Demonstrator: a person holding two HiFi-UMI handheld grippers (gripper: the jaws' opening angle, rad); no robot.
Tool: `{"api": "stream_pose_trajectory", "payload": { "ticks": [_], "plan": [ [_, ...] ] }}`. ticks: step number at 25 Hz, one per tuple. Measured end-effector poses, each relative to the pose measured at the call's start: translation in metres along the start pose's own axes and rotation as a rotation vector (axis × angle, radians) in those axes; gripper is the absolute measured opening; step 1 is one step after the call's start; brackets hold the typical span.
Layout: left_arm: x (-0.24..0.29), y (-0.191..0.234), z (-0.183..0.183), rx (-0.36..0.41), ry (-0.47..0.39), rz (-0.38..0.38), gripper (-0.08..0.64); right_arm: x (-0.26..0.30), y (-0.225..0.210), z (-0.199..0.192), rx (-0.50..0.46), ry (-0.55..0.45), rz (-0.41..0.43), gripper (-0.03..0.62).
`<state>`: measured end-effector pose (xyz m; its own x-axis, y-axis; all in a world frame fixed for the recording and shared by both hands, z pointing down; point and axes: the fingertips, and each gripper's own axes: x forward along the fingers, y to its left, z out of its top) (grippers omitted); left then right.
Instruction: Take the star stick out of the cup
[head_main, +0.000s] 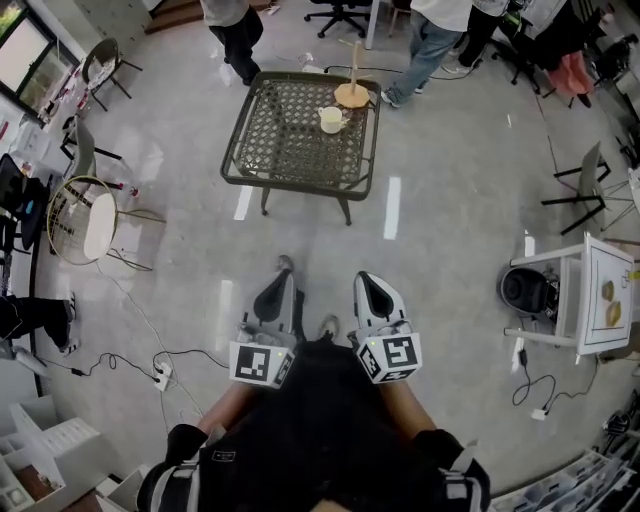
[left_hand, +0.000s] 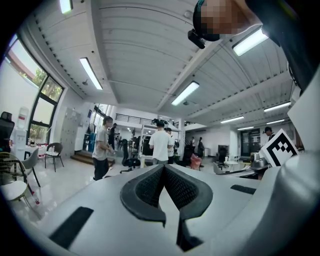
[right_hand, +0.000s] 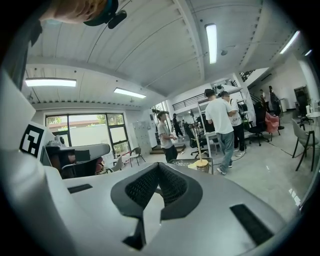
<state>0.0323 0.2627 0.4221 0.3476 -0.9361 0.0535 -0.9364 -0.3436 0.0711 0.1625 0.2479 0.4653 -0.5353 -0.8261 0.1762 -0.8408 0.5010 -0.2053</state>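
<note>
Overhead, pale glossy floor (head_main: 450, 230) is taking up most of the head view, with a wide bare stretch lying between the person and the table (head_main: 285, 140).

Table: squarish, dark metal frame with rounded corners, top woven in an open lattice. Its near and left edges are standing free. Two people (head_main: 235, 30) are standing at the far side.

Left gripper (left_hand: 164, 167): being held low near the person's waist, well apart from the table. Its ribbed black pads are meeting at the tips with nothing between them.

Right gripper (right_hand: 159, 165): riding just beside the left, jaws likewise pressed together and holding nothing.

Cup (head_main: 330, 119): small, cream, sitting near the table's far right corner. Its contents are too small to tell.

Stick (head_main: 352, 92): thin and upright on a flat yellow foot, apparently standing just beyond the cup rather than in it.
</note>
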Motion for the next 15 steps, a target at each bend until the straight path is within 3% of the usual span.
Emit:
{"api": "stream_pose_trajectory", "payload": {
  "ticks": [6,15],
  "plan": [
    [0.043,0.017,-0.002,0.005,-0.014,-0.02,0.015,0.041,-0.013,0.004,-0.01,0.008,-0.002,0.008],
    [0.137,0.083,0.017,-0.008,-0.04,-0.068,0.015,0.14,-0.035,0.034,-0.028,0.005,-0.038,0.008]
  ]
}}
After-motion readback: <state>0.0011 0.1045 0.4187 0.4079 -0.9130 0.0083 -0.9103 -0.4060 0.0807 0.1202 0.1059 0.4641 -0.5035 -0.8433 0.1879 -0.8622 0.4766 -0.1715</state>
